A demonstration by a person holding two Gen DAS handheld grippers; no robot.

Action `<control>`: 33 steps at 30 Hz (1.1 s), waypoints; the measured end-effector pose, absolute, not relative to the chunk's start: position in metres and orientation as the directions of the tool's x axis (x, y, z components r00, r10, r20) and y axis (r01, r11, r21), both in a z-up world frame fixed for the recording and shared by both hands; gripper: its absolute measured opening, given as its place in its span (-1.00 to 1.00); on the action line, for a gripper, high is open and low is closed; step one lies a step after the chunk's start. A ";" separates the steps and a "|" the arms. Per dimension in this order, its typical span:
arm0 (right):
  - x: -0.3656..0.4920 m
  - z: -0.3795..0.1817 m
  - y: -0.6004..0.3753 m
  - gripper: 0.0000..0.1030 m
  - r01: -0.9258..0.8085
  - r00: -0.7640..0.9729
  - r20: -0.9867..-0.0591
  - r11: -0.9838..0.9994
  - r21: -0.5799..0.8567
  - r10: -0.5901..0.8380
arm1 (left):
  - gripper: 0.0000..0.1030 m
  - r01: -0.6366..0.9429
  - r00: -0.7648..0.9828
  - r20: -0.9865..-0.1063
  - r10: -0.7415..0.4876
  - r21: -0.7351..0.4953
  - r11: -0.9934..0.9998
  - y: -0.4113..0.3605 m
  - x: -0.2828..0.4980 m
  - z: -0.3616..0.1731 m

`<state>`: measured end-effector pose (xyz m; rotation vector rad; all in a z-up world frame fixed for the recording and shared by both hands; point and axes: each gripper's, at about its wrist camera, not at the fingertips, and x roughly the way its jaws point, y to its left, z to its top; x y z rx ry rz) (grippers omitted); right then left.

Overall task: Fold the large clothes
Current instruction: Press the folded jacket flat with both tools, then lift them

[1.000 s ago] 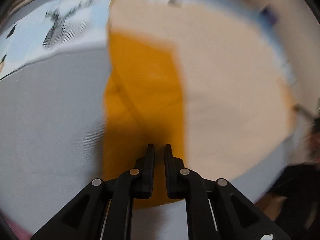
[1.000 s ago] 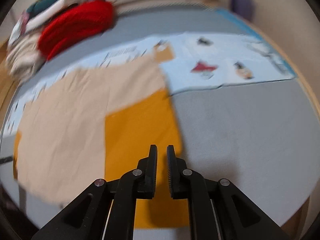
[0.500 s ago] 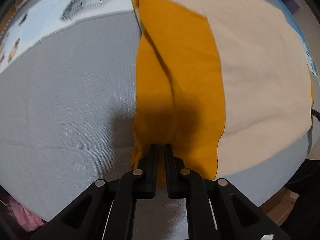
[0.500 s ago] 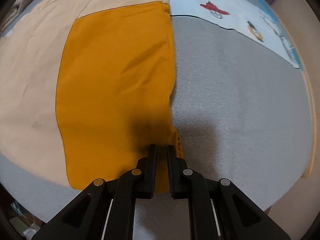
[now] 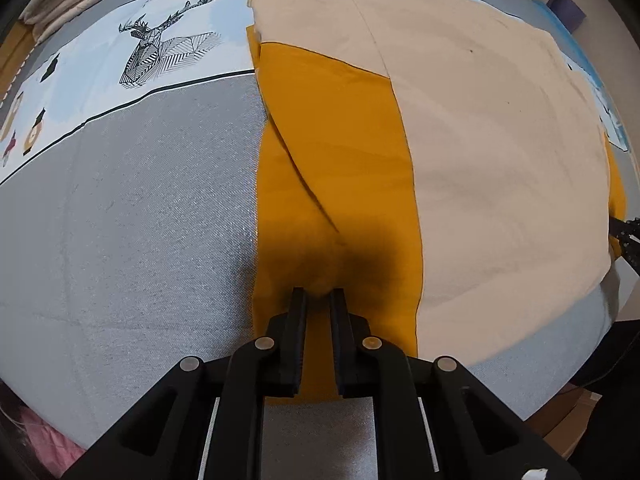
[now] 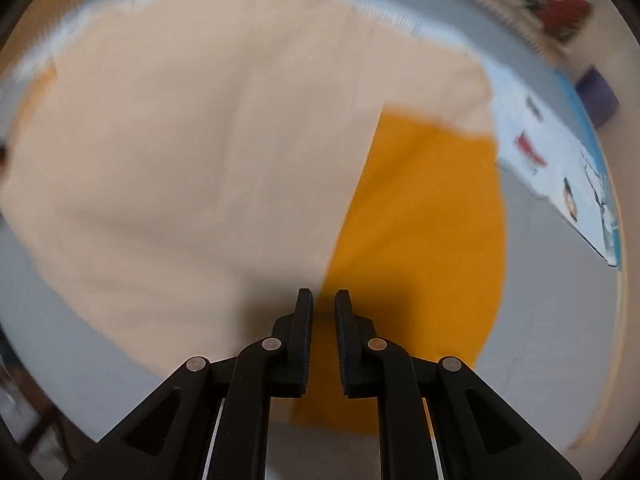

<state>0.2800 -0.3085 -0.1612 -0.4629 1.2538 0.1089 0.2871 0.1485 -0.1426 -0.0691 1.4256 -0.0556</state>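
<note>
A large cream top [image 5: 480,140] with orange sleeves lies flat on a grey bed [image 5: 140,220]. In the left wrist view its left orange sleeve [image 5: 340,140] is folded lengthwise. My left gripper [image 5: 318,292] points straight down with its tips on the sleeve's lower part, jaws nearly together, nothing visibly pinched. The right wrist view is blurred. My right gripper [image 6: 323,294] hovers where the cream body [image 6: 200,160] meets the other orange sleeve [image 6: 432,220], jaws at a narrow gap and empty. Its black fingers [image 5: 626,236] show at the left view's right edge.
A pale blue printed sheet [image 5: 168,52] with a deer drawing lies across the bed behind the top, with cartoon figures [image 6: 572,196] in the right wrist view. Folded bedding [image 5: 72,0] is at the far left. Coloured items [image 6: 560,12] line the bed's far side.
My left gripper has come down onto the lower part of the orange sleeve. My right gripper has swung from its sleeve's outer edge to the cream and orange seam, rolling as it went.
</note>
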 end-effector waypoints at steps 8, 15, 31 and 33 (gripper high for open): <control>0.282 -0.115 -0.273 -0.75 -0.337 0.498 -0.867 0.916 -0.219 -0.024 | -0.80 0.008 0.148 -0.986 -0.077 -0.077 0.997 0.139 0.280 -0.142; 0.275 -0.126 -0.215 -0.75 -0.495 0.464 -0.877 0.858 -0.138 0.127 | -0.80 0.007 0.150 -0.985 -0.080 -0.079 0.997 0.175 0.267 -0.138; 0.261 -0.147 -0.229 -0.61 -0.384 0.394 -0.918 0.900 -0.205 -0.041 | -0.80 -0.099 0.322 -0.946 -0.042 -0.078 0.992 0.201 0.239 -0.099; 0.249 -0.129 -0.235 -0.61 -0.345 0.445 -0.895 0.919 -0.191 -0.019 | -0.80 -0.110 0.374 -0.927 -0.038 -0.085 0.990 0.198 0.227 -0.084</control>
